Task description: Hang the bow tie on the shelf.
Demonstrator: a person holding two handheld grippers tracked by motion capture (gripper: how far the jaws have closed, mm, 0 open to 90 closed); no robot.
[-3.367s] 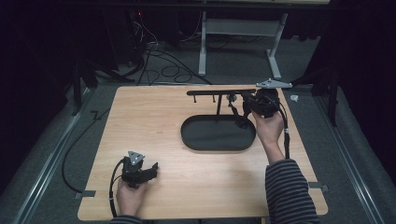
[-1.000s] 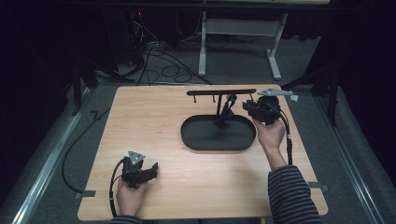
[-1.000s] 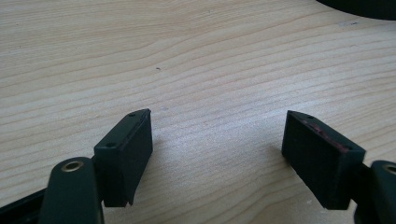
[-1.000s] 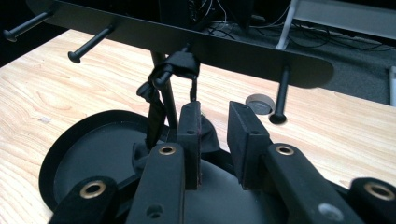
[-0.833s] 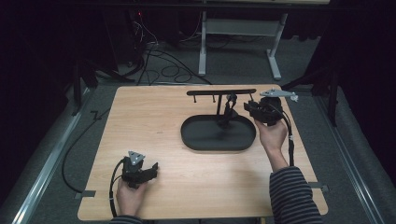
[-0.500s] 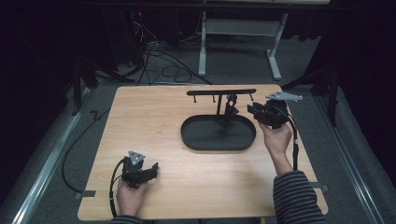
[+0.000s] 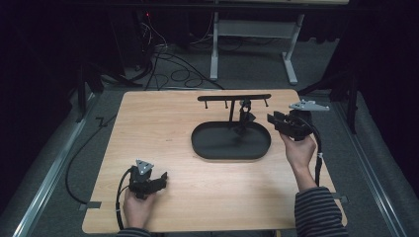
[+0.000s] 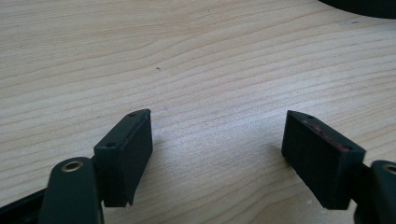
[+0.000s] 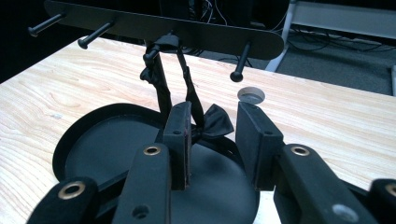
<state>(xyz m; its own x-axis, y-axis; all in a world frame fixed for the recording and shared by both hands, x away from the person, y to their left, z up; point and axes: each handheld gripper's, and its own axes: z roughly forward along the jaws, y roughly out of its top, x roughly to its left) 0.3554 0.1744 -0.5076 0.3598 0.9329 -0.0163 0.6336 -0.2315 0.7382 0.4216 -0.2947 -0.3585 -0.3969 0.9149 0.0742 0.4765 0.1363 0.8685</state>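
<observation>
Right hand-held gripper [image 7: 274,120] backs off rack [image 7: 234,97], jaws just opening, nothing between; bow tie [image 9: 212,122] hangs there, seemingly released. Left hand-held gripper [image 8: 217,156] open, idle on desk [image 7: 163,133].

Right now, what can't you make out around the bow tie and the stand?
- Bow tie: in the right gripper view its left wing sits behind the right gripper left jaw.
- Strap on the stand: black on black, so how it loops over the bar is unreadable; in the high view it is too small.
- Stand's tray: cut off by the top edge of the left gripper view.
- Left gripper: jaws apart over bare wood.
</observation>
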